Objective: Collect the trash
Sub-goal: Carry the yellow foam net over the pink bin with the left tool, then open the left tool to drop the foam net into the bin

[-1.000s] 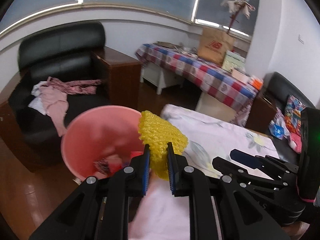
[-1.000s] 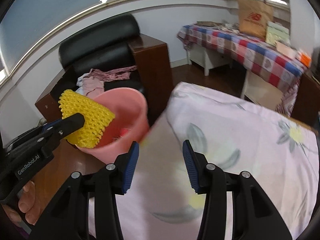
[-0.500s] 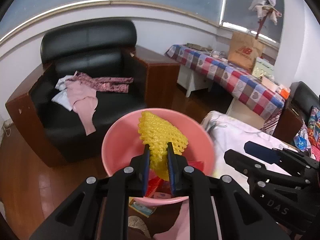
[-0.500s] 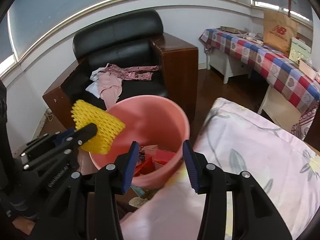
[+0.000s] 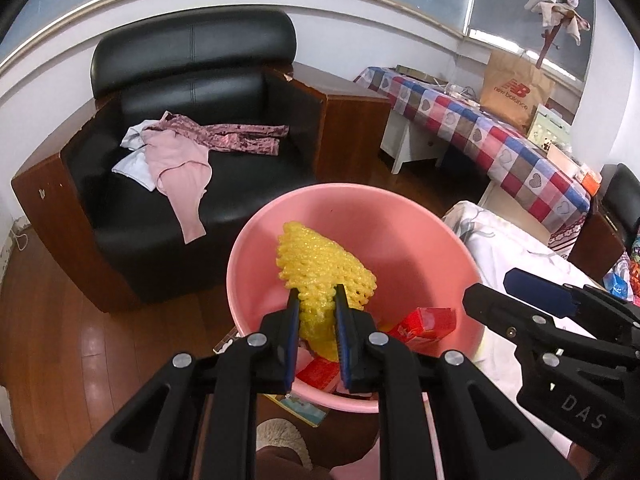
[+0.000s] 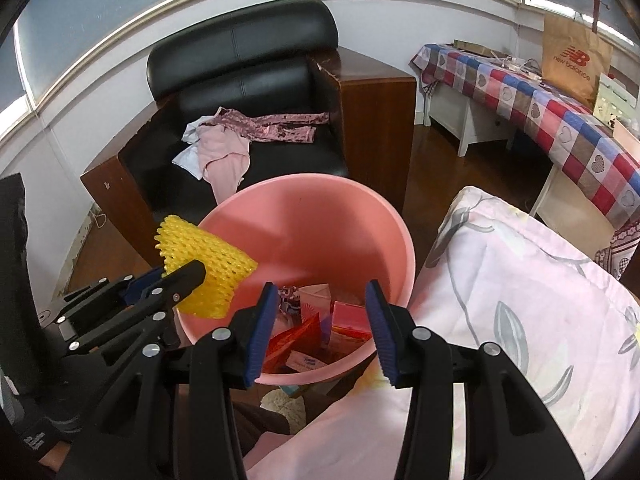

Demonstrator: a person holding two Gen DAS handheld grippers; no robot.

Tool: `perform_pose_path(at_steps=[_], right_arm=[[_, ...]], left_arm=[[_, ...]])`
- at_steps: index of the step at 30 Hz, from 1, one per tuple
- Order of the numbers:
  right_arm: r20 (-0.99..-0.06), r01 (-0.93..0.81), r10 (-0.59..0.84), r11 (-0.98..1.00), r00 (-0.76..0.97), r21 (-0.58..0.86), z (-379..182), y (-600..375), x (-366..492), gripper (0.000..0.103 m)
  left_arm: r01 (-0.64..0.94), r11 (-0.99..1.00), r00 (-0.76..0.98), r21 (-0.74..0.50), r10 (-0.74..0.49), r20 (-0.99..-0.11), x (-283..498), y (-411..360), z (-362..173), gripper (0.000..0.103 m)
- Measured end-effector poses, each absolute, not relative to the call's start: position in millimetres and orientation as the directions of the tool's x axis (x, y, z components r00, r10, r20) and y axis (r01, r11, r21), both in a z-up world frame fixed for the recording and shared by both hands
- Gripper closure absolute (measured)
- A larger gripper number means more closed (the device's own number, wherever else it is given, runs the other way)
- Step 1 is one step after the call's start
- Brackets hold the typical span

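A yellow foam net sleeve (image 5: 320, 268) is clamped between the blue pads of my left gripper (image 5: 316, 300), which is shut on it just above the mouth of the pink bucket (image 5: 360, 216). The right wrist view shows the same sleeve (image 6: 200, 248) hanging over the bucket's left rim (image 6: 208, 216). Red cartons and wrappers (image 6: 316, 328) lie in the bucket's bottom. My right gripper (image 6: 322, 300) stands open and empty over the bucket's near side. Its black fingers (image 5: 520, 300) show at the right of the left wrist view.
A black armchair (image 5: 192, 92) with pink clothes (image 5: 180, 164) stands behind the bucket, beside a brown wooden cabinet (image 6: 376, 108). A floral pink sheet (image 6: 520, 280) covers the surface to the right. A checked-cloth table (image 5: 500, 140) with a paper bag (image 5: 516, 88) runs along the far right.
Both grippers have swung left from over the floral sheet to above the pink bucket. The yellow sleeve stayed clamped in the left gripper and now hangs over the bucket's opening.
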State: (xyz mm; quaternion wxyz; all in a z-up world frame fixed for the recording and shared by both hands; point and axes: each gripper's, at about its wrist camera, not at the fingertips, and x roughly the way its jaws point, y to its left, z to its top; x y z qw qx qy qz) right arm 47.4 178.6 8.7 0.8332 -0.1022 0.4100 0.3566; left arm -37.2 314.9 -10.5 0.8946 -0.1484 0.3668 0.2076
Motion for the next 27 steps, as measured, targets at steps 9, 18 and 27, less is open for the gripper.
perform_pose_path(at_steps=[9, 18, 27], right_arm=[[-0.765, -0.678, 0.501, 0.726, 0.405, 0.115, 1, 181, 48, 0.057], [-0.768, -0.668, 0.502, 0.732, 0.397, 0.134, -2, 173, 52, 0.057], [-0.773, -0.664, 0.503, 0.733, 0.387, 0.145, -5, 170, 53, 0.057]], left_arm=[[-0.482, 0.87, 0.633, -0.109, 0.259, -0.729, -31, 313, -18, 0.087], [-0.489, 0.863, 0.625, -0.125, 0.247, -0.74, -29, 311, -19, 0.076], [-0.469, 0.874, 0.633, -0.127, 0.232, -0.738, -28, 303, -17, 0.057]])
